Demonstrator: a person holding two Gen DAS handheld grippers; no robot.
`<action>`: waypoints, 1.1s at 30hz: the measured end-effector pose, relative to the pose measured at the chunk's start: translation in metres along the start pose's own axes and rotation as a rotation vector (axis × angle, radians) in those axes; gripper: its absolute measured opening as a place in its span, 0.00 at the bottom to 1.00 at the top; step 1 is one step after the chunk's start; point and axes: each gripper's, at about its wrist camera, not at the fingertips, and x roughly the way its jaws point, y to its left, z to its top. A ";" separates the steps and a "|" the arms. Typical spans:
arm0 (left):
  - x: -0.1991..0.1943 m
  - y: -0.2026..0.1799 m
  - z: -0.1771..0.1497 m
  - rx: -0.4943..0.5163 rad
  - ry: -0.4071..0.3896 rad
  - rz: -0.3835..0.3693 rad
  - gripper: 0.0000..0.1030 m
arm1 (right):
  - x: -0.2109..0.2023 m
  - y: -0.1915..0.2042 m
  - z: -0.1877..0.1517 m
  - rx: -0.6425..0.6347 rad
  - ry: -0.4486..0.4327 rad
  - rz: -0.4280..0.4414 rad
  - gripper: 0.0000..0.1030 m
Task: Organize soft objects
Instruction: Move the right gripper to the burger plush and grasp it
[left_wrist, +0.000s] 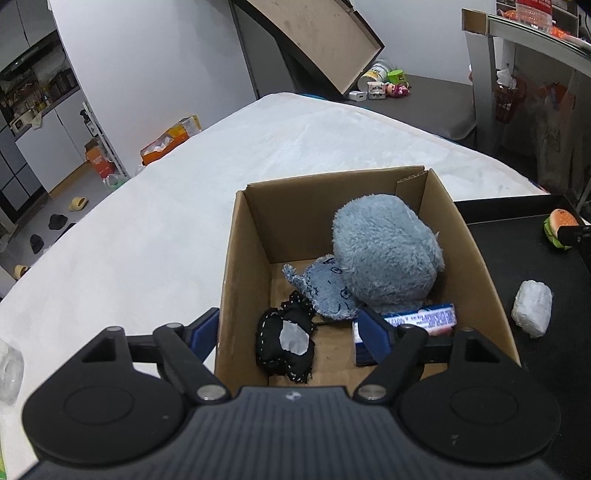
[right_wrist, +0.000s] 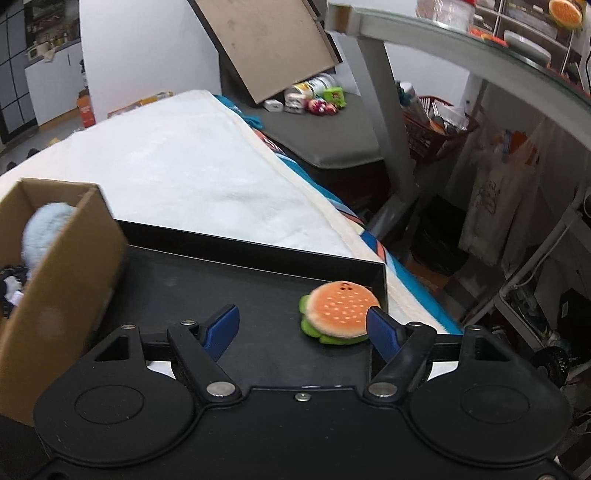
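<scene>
Burger plush (right_wrist: 338, 313) is found lying on the black tray (right_wrist: 221, 273), right of the cardboard box (left_wrist: 476, 266) already holding the grey plush (left_wrist: 386, 254). Right gripper (right_wrist: 301, 330) is spread wide, empty, one finger beside the burger. Left gripper (left_wrist: 291, 332) is likewise parted over the box. Collection of the burger is judged in hand; the jaws need centring about it before closure.
</scene>
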 end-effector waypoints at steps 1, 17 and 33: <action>0.001 -0.001 0.001 0.001 0.000 0.004 0.77 | 0.004 -0.002 0.000 -0.001 0.004 0.000 0.74; 0.014 -0.011 0.004 0.052 0.066 -0.011 0.99 | 0.048 -0.008 -0.001 -0.022 0.062 -0.038 0.69; 0.000 0.004 0.002 -0.012 0.043 -0.087 0.99 | 0.022 -0.005 0.001 -0.021 0.048 -0.036 0.23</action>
